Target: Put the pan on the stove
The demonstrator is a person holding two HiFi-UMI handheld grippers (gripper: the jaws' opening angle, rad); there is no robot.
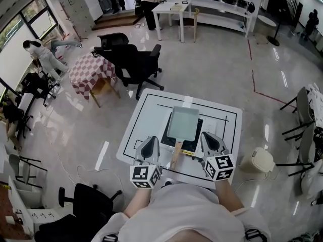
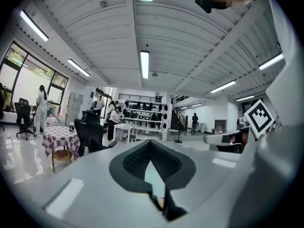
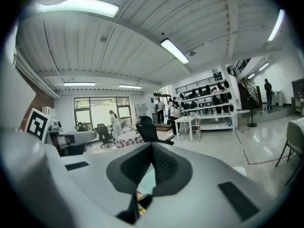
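Observation:
A square grey pan [image 1: 182, 123] rests on the black stove [image 1: 194, 136] in the middle of the white table [image 1: 146, 116]. Its wooden handle [image 1: 176, 155] points toward me, between the two grippers. My left gripper [image 1: 148, 149] hovers at the handle's left with its jaws together and nothing in them. My right gripper [image 1: 212, 143] hovers at the handle's right, also shut and empty. In the left gripper view the gripper [image 2: 151, 146] has its pads meeting. The right gripper view shows the same of its gripper [image 3: 152, 148]. Neither touches the pan.
Black lines are marked on the table top. A black office chair [image 1: 132, 59] and a small checkered-cloth table [image 1: 91, 70] stand beyond the table's far left. Another black chair [image 1: 83, 200] is at my near left, and a white bin [image 1: 261, 160] sits on the floor to the right.

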